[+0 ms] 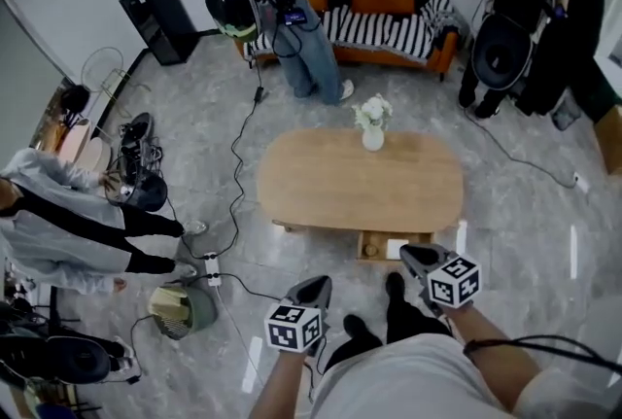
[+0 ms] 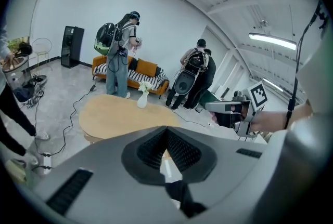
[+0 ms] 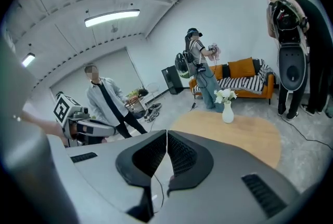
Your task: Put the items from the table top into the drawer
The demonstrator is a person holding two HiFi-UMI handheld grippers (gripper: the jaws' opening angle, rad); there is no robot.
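Because I stood back from the table [image 1: 330, 184], its whole oval wooden top lay in my head view, bare but for one thing. Under its near edge the drawer [image 1: 374, 247] stood pulled out toward my feet, I judge so that things could be dropped in from above; the table's edge cut off its back part. My left gripper [image 1: 313, 285] and right gripper [image 1: 413, 257] hung side by side in front of me, well apart from the top, each with its jaws pressed together on nothing, which reads as me between carries rather than reaching. The vase [image 1: 373, 137] of white flowers [image 1: 374, 111] stood upright near the far edge, the only item to move, as far as I could tell. A pale thing [image 1: 397, 249] lay in the drawer; I couldn't make out what.
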